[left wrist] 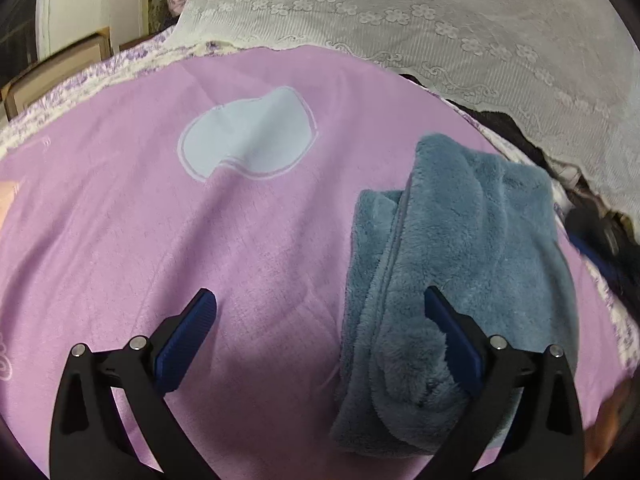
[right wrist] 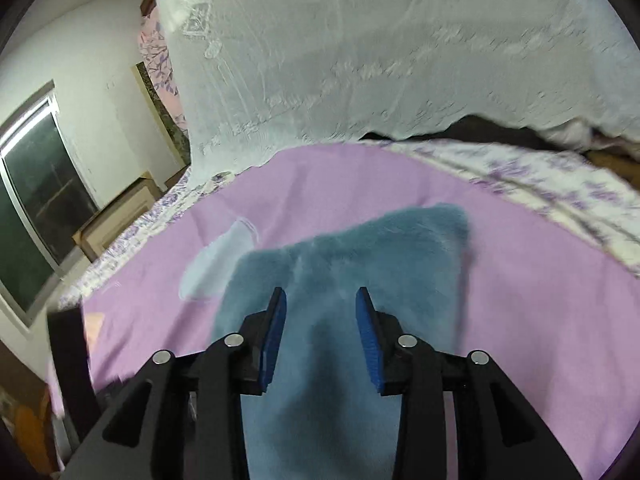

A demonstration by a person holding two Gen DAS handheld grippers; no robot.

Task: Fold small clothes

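A fluffy blue-grey garment [left wrist: 452,248] lies folded in a long bundle on the pink bed sheet [left wrist: 120,240]. My left gripper [left wrist: 320,300] is wide open above the sheet, with its right finger [left wrist: 448,324] over the garment's near part. In the right wrist view the same garment [right wrist: 360,256] spreads under my right gripper [right wrist: 321,300], which is open with nothing between its blue pads. I cannot tell whether either gripper touches the cloth.
A pale blue patch [left wrist: 248,136] is printed on the sheet, also visible in the right wrist view [right wrist: 216,264]. White lace fabric [left wrist: 400,12] hangs behind the bed. Dark clothes [left wrist: 504,128] lie at the right edge. A window [right wrist: 32,208] and wooden furniture [right wrist: 120,216] stand at the left.
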